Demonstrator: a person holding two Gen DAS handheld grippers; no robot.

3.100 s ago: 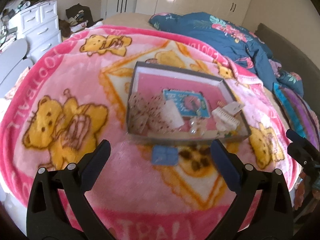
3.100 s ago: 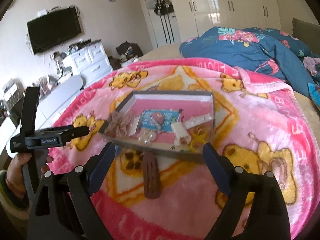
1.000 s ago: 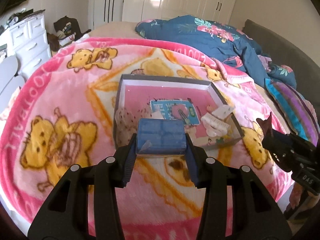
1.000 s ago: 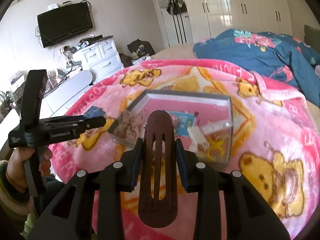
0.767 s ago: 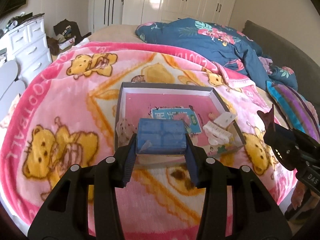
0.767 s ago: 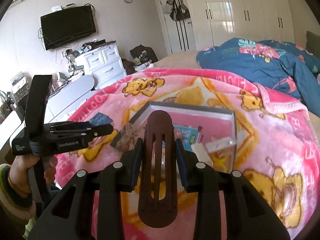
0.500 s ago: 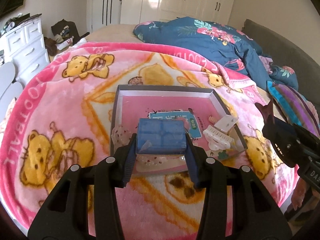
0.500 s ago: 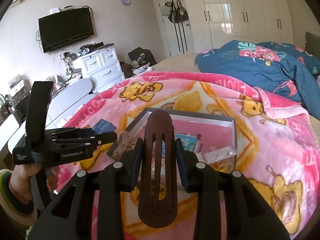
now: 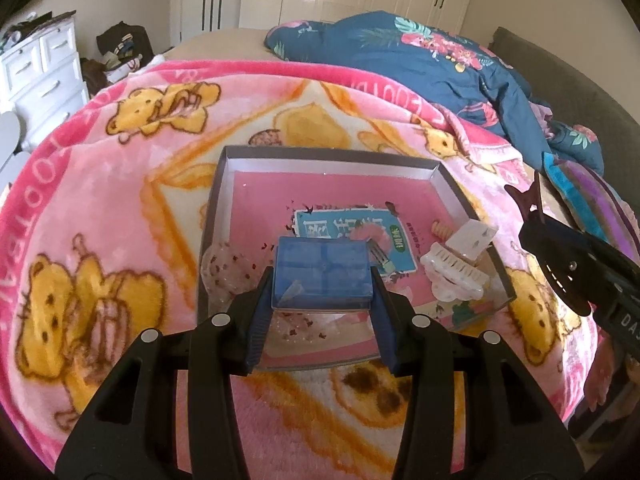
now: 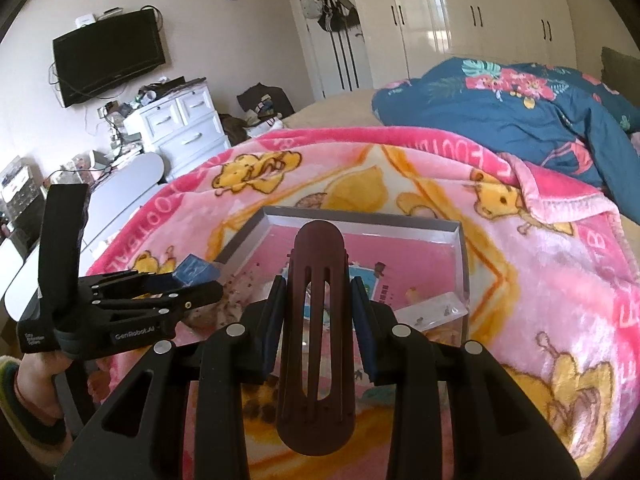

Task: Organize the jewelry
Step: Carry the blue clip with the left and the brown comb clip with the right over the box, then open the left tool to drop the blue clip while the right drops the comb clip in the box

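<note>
Both tongs have moved in over the tray: left tongs clamp the blue box, right tongs clamp the brown clip. Drop-off looks imminent.

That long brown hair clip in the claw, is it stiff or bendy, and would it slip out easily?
The brown hair clip probably is stiff: it stands straight out past the right claw without drooping. Its long slots suggest it is light for its size. It looks smooth and is pinched only at its sides, so it might pivot or slide if bumped against the tray.
</note>
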